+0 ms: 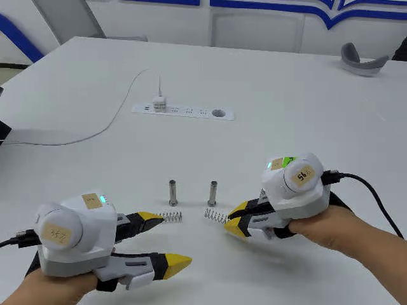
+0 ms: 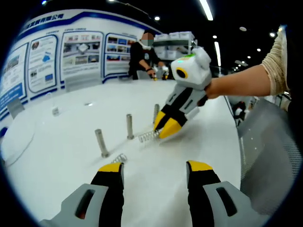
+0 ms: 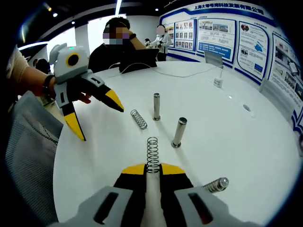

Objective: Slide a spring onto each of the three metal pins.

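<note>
Springs, head view: the held spring (image 1: 216,216) sticks out to the left from the right tongs (image 1: 233,222), just below centre. The loose spring (image 1: 170,216) lies flat on the worktop (image 1: 267,114) to its left, near it but apart.
Pins, head view: the first pin (image 1: 173,192) stands upright just above the loose spring, and the second pin (image 1: 212,192) just above the held spring.
Tongs, head view: the left tongs (image 1: 168,240) sit at lower left with their jaws apart, the upper tip just beside the loose spring. The right tongs are clamped on the held spring's end.
Power strip, head view: the power strip (image 1: 184,111) lies at upper centre, with a cable running off to the left.
Left gripper view: its own jaws rise wide apart at the bottom, with the loose spring just past the left tip. Three pins stand in a row running up toward centre, and the third pin (image 2: 156,112) is farthest. The right tongs reach in from upper right, with the held spring pointing down-left.
Right gripper view: its own jaws are shut on the held spring at bottom centre. The first and second pins stand upright above centre. The third pin sits at lower right, just beside the tongs, and I cannot tell its lean. The loose spring lies left of the first pin. The left tongs are at upper left, gaping.
</note>
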A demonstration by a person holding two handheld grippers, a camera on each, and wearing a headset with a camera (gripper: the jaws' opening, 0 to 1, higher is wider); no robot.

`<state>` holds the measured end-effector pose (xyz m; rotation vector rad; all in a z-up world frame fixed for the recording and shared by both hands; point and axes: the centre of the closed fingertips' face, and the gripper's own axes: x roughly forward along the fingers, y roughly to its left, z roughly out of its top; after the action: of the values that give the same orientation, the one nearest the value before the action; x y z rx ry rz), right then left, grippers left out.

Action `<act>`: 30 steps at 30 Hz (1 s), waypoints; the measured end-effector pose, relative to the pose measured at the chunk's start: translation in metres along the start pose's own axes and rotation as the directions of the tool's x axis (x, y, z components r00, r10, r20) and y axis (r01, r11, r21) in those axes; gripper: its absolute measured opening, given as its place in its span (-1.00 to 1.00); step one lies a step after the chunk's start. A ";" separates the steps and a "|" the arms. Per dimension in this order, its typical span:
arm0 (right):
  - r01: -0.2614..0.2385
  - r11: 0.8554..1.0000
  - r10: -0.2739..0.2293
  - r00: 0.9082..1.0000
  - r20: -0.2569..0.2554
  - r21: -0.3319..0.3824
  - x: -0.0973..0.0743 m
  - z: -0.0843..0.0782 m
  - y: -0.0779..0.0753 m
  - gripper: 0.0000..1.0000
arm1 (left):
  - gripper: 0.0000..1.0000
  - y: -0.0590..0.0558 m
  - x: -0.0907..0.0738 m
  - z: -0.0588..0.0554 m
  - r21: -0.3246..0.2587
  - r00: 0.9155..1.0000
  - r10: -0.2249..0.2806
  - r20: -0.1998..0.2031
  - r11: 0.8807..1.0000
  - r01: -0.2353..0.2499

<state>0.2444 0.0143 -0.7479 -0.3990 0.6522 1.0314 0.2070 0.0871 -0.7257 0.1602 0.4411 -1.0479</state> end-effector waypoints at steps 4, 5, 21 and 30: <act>-0.011 1.000 0.011 1.000 0.003 -0.017 -0.009 0.004 0.006 -0.77 | 0.06 -0.005 0.004 0.005 0.017 1.000 -0.019 0.004 1.000 0.019; -0.015 1.000 0.015 1.000 0.001 -0.022 -0.010 0.004 0.008 -0.77 | 0.06 -0.006 0.005 0.005 0.021 1.000 -0.023 0.003 1.000 0.023; -0.142 0.981 0.137 0.989 -0.048 -0.133 -0.026 0.012 0.044 -0.77 | -0.11 -0.022 0.013 0.013 0.093 0.996 -0.090 -0.008 0.992 0.091; -0.225 0.954 0.212 0.974 -0.083 -0.197 -0.029 0.015 0.063 -0.77 | -0.25 -0.033 0.015 0.012 0.141 0.991 -0.129 -0.026 0.981 0.131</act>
<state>0.1835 0.0333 -0.7173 -0.5498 0.6566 1.3081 0.1879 0.0548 -0.7184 0.2705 0.3955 -1.2079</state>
